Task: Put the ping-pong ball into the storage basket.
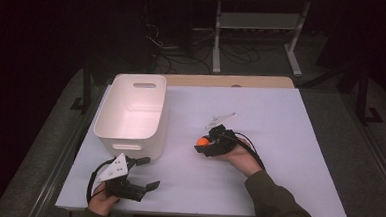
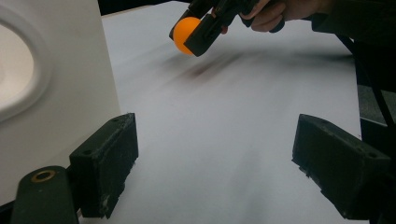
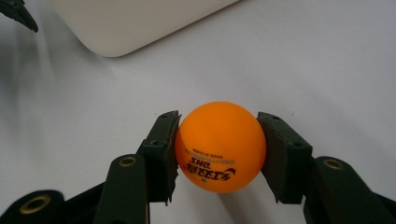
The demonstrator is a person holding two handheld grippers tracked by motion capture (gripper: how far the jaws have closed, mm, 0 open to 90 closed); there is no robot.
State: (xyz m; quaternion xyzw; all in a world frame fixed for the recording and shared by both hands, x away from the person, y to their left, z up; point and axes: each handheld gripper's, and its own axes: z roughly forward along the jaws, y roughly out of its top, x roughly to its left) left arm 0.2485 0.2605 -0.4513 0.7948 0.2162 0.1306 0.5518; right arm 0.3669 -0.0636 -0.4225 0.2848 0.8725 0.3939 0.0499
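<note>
High view looks down over my table (image 1: 280, 123). My left gripper view looks low across it; both share the white bin (image 1: 133, 110).

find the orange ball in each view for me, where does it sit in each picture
High view: the orange ball sits just right of centre, in the right tool.
Left gripper view: ball at top centre, held above the table.
Right gripper view: ball low centre, between both jaws.
Shared landmark: the white bin, at left and at top.
</note>
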